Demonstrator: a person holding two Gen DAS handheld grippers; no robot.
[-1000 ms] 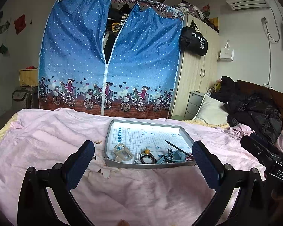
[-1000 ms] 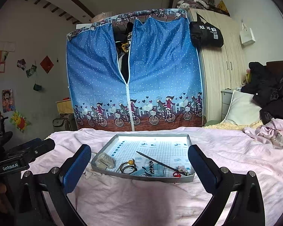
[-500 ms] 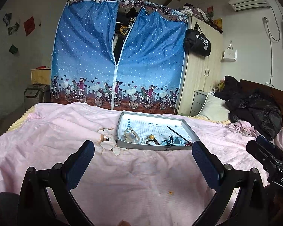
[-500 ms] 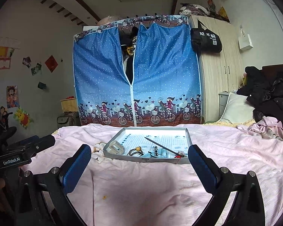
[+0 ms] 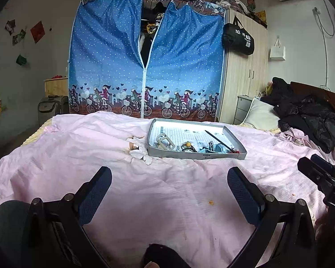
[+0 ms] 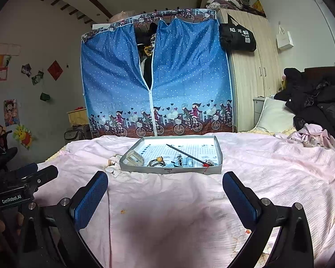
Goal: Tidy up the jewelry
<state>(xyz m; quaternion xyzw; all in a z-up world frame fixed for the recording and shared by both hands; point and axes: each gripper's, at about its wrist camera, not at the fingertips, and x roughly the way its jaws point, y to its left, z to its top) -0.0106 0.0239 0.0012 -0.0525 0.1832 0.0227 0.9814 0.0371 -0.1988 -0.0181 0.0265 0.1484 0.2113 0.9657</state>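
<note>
Left gripper (image 5: 169, 185): held low over the pink bedsheet (image 5: 167, 189), fingers spread wide, nothing between them; well short of the tray.
Right gripper (image 6: 165, 188): likewise wide apart and empty, level with the left one, aimed squarely at the tray.
Tray (image 6: 218, 154): shallow grey box lid with gridded floor, resting flat on the bed, raised rim keeping small pieces from rolling into the sheet.
Jewelry: all gathered along the near edge of the tray; pale square hair claw (image 5: 165, 142) at left, dark ring with an amber bead (image 5: 187, 145) near centre, bluish pieces (image 5: 214, 148) at right, thin dark stick (image 6: 185, 154) lying diagonally across them.
Arrangement: bunched and overlapping, not laid out in rows; grid squares behind mostly bare.
Stage: consistent with either grippers approaching to sort or standing back after handling; not determinable.
Beside tray: crumpled whitish scraps (image 5: 137, 149) on the sheet at left corner, nature unclear.
</note>
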